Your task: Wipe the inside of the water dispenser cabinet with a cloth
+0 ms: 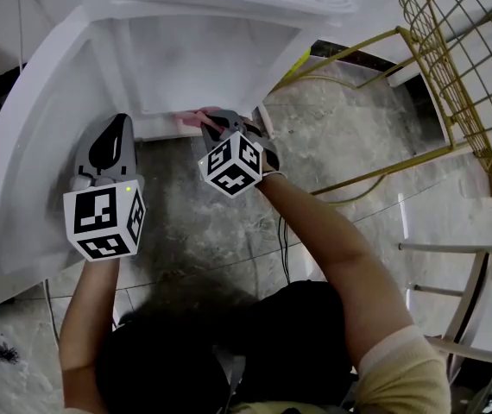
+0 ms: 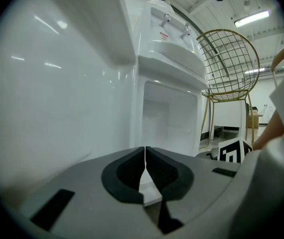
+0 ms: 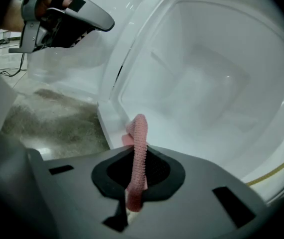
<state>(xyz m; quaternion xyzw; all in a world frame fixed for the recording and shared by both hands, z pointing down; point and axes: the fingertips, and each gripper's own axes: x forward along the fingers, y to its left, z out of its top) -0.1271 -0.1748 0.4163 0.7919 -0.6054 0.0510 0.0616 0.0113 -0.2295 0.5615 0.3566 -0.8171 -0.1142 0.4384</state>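
The white water dispenser (image 1: 220, 7) stands on the floor with its cabinet door (image 1: 34, 136) swung open to the left. Its empty white cabinet cavity (image 3: 207, 78) fills the right gripper view. My right gripper (image 1: 216, 128) is at the cavity's lower front edge, shut on a pink cloth (image 3: 138, 148) that sticks up between its jaws; the cloth (image 1: 196, 117) shows pink at the sill. My left gripper (image 1: 110, 145) is shut on nothing, close beside the open door's inner face (image 2: 57, 83), aimed toward the dispenser (image 2: 169, 103).
A gold wire chair (image 1: 462, 67) stands right of the dispenser, its legs (image 1: 384, 171) reaching over the mottled grey floor (image 1: 194, 222). A black cable (image 1: 283, 248) lies on the floor near my right arm. White furniture legs (image 1: 453, 248) are at the far right.
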